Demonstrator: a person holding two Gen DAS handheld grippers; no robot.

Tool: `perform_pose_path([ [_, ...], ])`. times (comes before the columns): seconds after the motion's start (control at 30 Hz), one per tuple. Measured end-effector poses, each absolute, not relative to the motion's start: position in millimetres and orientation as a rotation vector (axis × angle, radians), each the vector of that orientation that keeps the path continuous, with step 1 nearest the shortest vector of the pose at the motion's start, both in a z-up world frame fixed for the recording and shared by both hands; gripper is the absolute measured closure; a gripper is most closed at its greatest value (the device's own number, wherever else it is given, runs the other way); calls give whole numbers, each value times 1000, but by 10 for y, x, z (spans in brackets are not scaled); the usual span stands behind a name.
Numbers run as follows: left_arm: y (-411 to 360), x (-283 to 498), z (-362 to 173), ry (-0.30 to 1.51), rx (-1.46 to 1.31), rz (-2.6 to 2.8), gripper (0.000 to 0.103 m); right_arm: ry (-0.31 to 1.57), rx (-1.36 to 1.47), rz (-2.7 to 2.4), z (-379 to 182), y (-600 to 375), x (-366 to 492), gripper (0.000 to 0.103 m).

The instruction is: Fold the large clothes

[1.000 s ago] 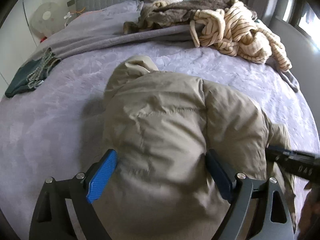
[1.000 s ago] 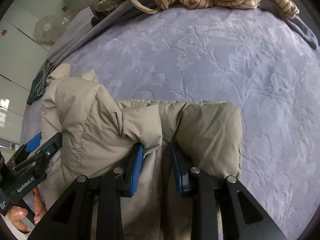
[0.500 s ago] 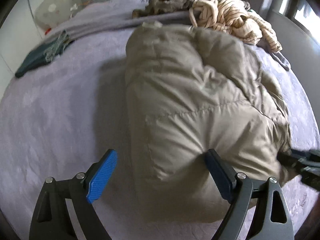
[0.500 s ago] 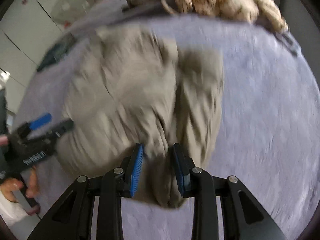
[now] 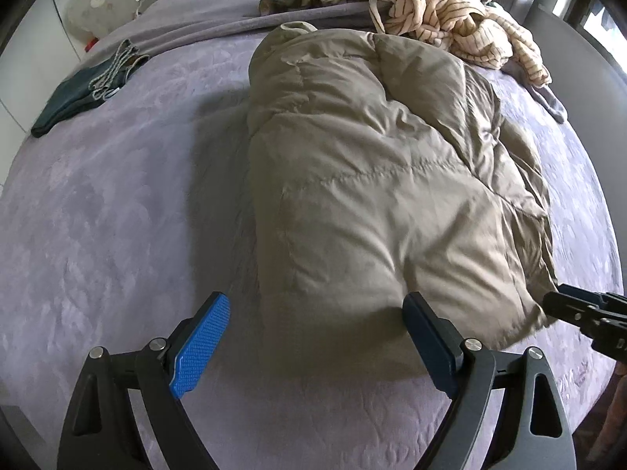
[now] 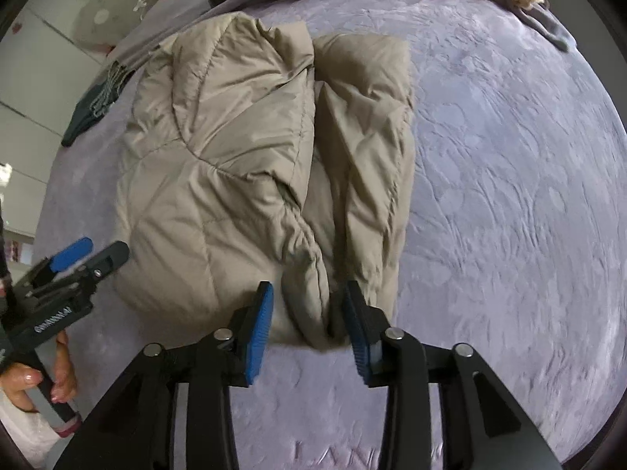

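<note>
A tan puffer jacket lies folded lengthwise on the purple bed, its near hem at the tongs and its hood end pointing far toward a heap of striped clothes. The left tongs stand released and wide, the near left corner of the jacket between the jaws but not pinched. The right tongs have just been opening; a ridge of the hem sits between their pads, which no longer look pressed on it. By my reading, the lengthwise fold has just been laid down and let go. The next move likely calls for taking both near corners again and carrying the hem toward the far end, keeping the bulky layers stacked.
</note>
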State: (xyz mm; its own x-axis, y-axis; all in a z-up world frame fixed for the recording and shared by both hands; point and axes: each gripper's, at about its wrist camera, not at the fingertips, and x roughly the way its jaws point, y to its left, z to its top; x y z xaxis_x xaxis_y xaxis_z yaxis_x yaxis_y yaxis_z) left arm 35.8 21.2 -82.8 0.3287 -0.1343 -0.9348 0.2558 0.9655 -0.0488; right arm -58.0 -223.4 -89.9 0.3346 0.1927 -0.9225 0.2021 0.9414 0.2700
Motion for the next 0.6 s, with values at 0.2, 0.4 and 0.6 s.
perform_pose_path([
  [0.2,253,145,-649,1227,101,-262,13,1252,373,-18,-767,-2220,-827,55],
  [0.4,270,-82,-440,1229,121,-279,13,1271,372,-16,-671,-2124,-1062,47],
  [0.6,329,-276,-264,1234,113,-272,13,1273,370,-28,-584,-2072,-1191,40],
])
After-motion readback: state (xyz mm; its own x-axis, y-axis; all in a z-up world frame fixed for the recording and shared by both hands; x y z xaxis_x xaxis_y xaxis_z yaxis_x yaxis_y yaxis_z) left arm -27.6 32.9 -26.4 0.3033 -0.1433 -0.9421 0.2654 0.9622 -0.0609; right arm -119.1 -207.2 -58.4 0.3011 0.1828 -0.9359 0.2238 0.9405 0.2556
